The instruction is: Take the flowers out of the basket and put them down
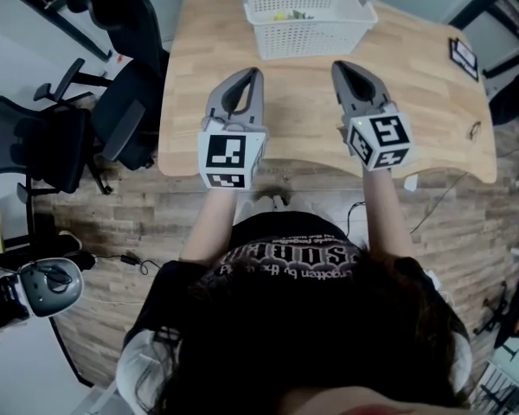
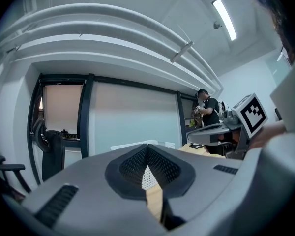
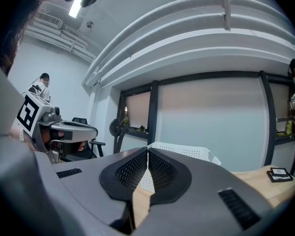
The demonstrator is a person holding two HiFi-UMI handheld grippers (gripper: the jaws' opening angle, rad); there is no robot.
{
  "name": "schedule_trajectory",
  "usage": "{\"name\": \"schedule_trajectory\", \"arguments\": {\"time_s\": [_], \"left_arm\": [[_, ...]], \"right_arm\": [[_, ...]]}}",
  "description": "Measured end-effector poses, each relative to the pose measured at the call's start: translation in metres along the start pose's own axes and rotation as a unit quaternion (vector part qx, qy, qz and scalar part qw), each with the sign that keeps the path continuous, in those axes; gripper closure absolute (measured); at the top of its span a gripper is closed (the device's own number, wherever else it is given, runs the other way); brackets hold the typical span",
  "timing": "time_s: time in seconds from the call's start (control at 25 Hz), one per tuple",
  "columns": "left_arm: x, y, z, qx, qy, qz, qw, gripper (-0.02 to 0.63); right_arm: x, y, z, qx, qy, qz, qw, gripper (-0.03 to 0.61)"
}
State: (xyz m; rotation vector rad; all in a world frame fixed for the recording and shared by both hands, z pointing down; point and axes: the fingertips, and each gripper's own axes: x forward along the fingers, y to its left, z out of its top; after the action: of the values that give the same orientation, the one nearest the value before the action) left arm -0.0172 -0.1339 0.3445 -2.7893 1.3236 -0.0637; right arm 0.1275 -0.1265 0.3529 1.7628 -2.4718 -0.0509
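Note:
A white mesh basket (image 1: 307,14) stands at the far middle of the wooden table (image 1: 432,102). Yellow and green flowers (image 1: 290,14) lie inside it. My left gripper (image 1: 256,73) hovers over the table in front of the basket, to its left, shut with nothing in it. Beside it, my right gripper (image 1: 338,65) is also shut and empty. Along the left gripper (image 2: 147,147) I see the basket's rim (image 2: 132,145) just past the tips. Over the right gripper (image 3: 148,150) the basket (image 3: 189,152) shows ahead. The flowers are hidden in both gripper views.
Black office chairs (image 1: 86,119) stand off the table's left side. A small black-and-white item (image 1: 463,56) lies near the table's far right edge, with a thin cable (image 1: 474,130) closer in. A person (image 2: 206,109) stands in the background by the windows.

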Motion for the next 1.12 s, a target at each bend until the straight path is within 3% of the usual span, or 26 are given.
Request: {"name": "schedule_trajectory", "arguments": {"time_s": [1.12], "left_arm": [[0.082,0.039,0.007,0.001,0.005,0.05,0.9988,0.614]], "right_arm": [[0.086,-0.071,0.017,-0.003,-0.012,0.034,0.999,0.551]]}}
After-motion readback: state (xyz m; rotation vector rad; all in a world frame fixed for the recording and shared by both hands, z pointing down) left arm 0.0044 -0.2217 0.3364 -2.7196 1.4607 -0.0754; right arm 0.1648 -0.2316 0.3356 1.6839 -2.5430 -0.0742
